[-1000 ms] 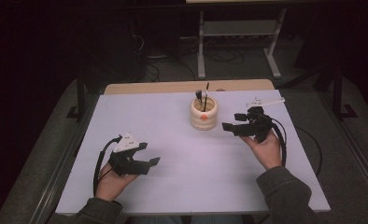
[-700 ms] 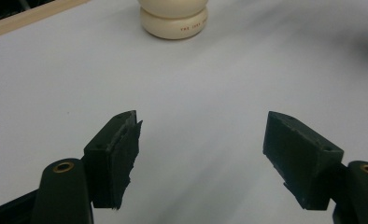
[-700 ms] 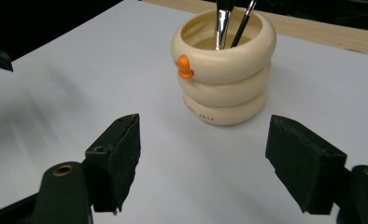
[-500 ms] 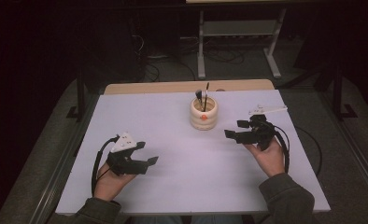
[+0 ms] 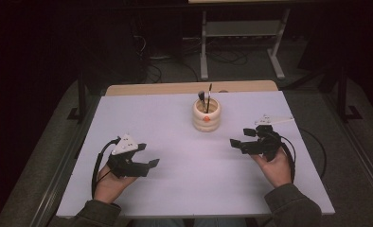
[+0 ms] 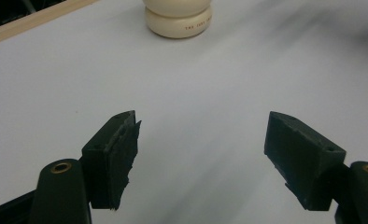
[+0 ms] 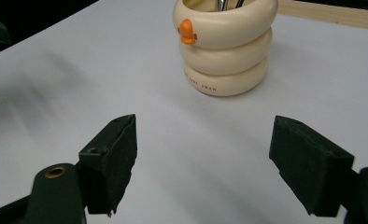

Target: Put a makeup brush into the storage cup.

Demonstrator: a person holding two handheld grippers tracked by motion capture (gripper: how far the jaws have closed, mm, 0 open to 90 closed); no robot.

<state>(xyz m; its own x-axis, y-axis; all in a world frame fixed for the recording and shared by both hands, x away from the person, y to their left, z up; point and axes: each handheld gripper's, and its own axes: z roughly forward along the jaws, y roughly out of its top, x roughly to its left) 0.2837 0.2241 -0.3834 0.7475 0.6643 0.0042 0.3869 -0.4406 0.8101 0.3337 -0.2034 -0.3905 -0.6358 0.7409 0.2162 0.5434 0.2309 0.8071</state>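
Right gripper [image 5: 240, 138] agape near cup [image 5: 207, 115]

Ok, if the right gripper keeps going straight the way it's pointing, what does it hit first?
Most likely the cream ringed cup. The right gripper has open, empty jaws aimed slightly left of it over bare table, so depending on height it could slip past.

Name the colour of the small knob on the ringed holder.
Orange knob on the cream holder; clearest in the right gripper view.
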